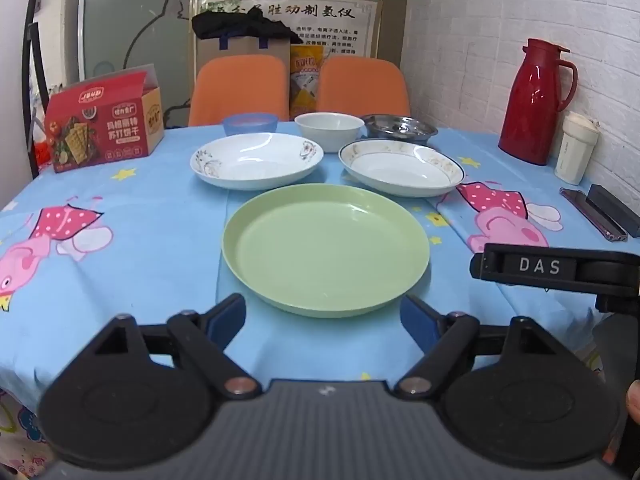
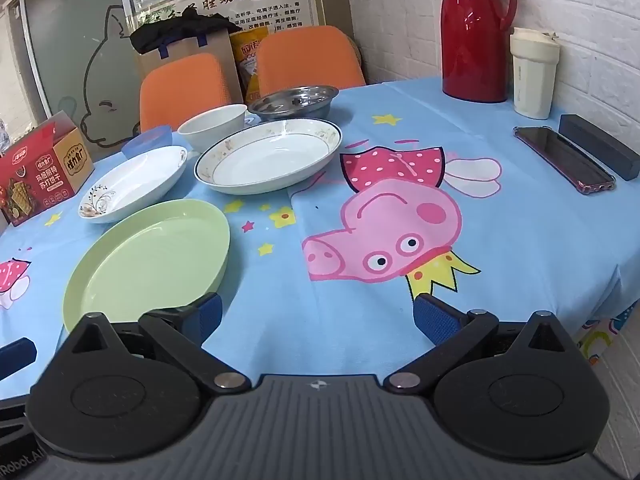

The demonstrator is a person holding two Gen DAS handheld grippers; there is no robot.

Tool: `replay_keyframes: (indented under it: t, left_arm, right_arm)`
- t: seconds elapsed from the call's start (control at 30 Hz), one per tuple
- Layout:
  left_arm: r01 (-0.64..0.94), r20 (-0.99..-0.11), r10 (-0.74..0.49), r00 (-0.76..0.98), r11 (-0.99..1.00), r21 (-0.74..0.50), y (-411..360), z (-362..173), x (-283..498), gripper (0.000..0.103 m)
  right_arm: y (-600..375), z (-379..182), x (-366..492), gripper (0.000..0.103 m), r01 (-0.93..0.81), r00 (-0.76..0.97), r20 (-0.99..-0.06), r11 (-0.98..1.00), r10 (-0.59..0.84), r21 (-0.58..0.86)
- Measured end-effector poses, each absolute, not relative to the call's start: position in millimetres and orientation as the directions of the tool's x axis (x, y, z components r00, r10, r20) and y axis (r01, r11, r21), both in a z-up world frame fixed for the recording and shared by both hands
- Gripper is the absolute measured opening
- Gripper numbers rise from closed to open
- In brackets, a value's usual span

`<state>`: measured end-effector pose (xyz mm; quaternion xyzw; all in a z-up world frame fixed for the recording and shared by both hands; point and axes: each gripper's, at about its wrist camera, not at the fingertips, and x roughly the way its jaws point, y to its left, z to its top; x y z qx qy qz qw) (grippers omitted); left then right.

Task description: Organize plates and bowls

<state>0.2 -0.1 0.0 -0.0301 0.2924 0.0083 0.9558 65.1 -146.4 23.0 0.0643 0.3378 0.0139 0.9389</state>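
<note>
The left claw (image 1: 323, 312) stood wide with nothing between its pads, poised just before the near rim of the green plate (image 1: 326, 248) on the tabletop (image 1: 140, 220). The right claw (image 2: 318, 316) was also wide and empty, over bare cloth beside that plate. Beyond the green plate lay a flowered white plate (image 1: 257, 160) and a gold-rimmed plate (image 1: 401, 167), side by side; behind them stood a blue bowl (image 1: 250, 123), a white bowl (image 1: 329, 130) and a steel bowl (image 1: 400, 127).
</note>
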Motion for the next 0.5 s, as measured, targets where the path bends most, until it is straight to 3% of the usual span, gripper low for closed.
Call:
replay_keyframes:
  t: [0.5]
  left_arm:
    - [-0.031,-0.561,-0.001,0.828,0.998,-0.048,0.2,-2.2,0.0,0.083]
  right_arm:
    - [-147.3,23.1,64.2,0.103,0.018,0.770,-0.632,0.987,0.087,0.157]
